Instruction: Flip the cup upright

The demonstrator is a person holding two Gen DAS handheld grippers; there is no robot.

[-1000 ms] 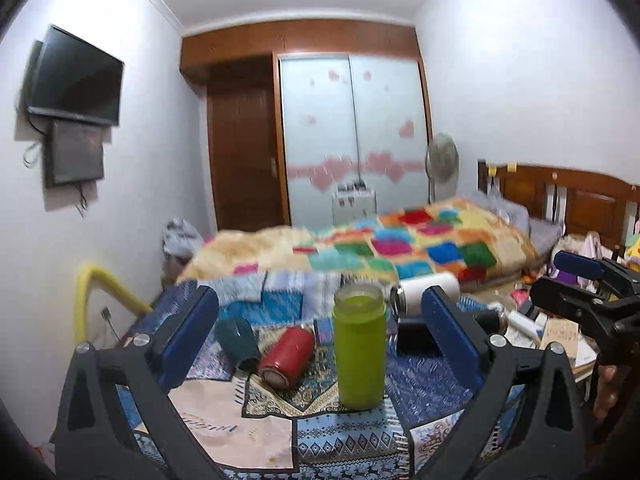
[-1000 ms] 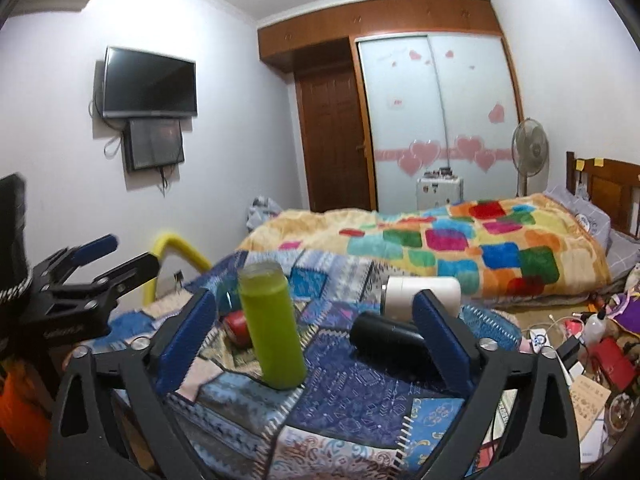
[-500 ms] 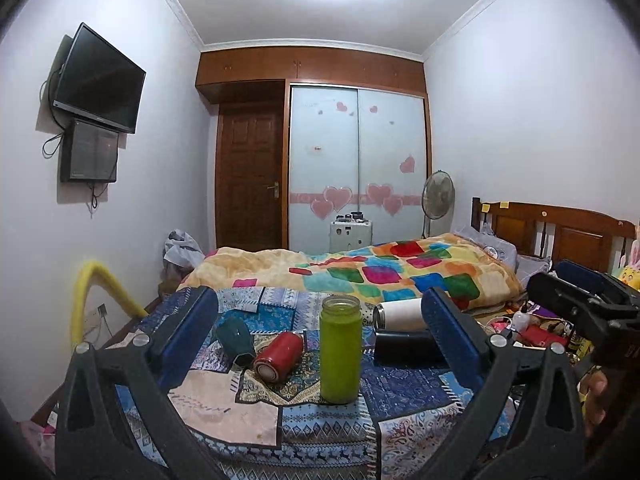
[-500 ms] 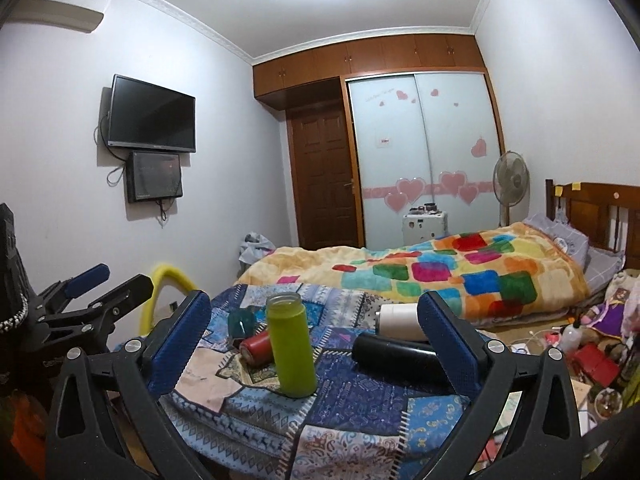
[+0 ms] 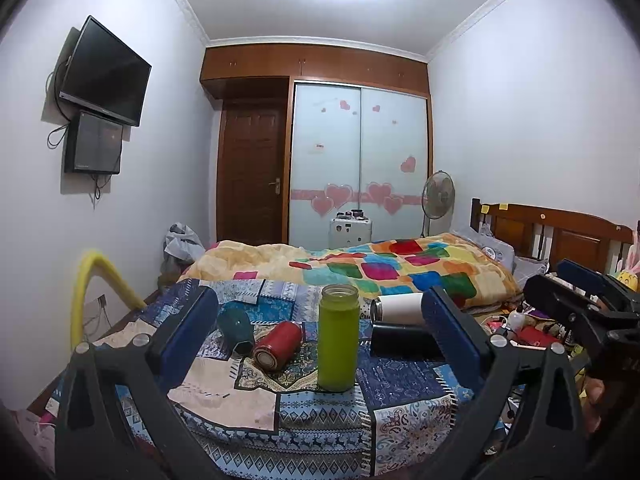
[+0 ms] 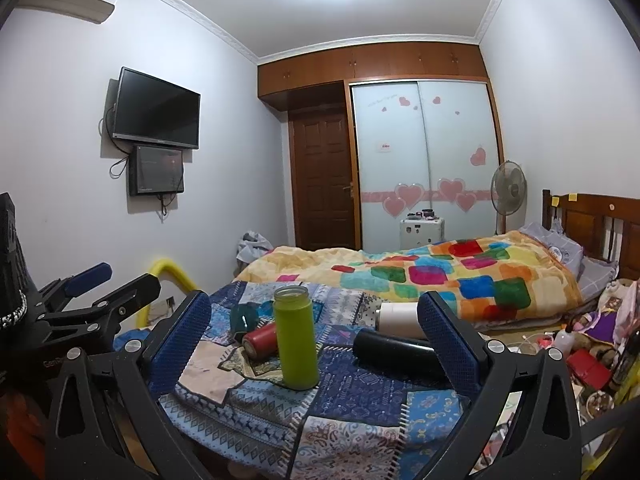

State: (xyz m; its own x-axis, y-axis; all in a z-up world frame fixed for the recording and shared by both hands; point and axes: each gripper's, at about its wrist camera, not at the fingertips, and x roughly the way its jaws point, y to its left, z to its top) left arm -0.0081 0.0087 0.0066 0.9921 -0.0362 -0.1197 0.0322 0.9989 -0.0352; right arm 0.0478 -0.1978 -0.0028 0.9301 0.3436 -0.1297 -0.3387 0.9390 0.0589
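A green cup (image 5: pixel 338 344) (image 6: pixel 297 336) stands upright, mouth up, on the patchwork-cloth table (image 5: pixel 320 424) (image 6: pixel 360 404). A red cup (image 5: pixel 277 345) (image 6: pixel 259 339), a dark teal cup (image 5: pixel 236 325) (image 6: pixel 241 317), a white cup (image 5: pixel 396 309) (image 6: pixel 398 319) and a black cup (image 5: pixel 404 343) (image 6: pixel 394 350) lie on their sides around it. My left gripper (image 5: pixel 320 336) is open and empty, well short of the cups. My right gripper (image 6: pixel 314 336) is open and empty, also held back; it shows at the right edge of the left wrist view (image 5: pixel 576 300).
A bed with a colourful quilt (image 5: pixel 400 272) (image 6: pixel 440 276) lies behind the table. Clutter covers the floor at the right (image 6: pixel 584 352). A yellow foam bar (image 5: pixel 86 292) stands at the left by the wall. A fan (image 6: pixel 508 192) and wardrobe are far back.
Both grippers have pulled back and up from the table; the cups look smaller and farther away. The green cup stays upright; nothing else moved.
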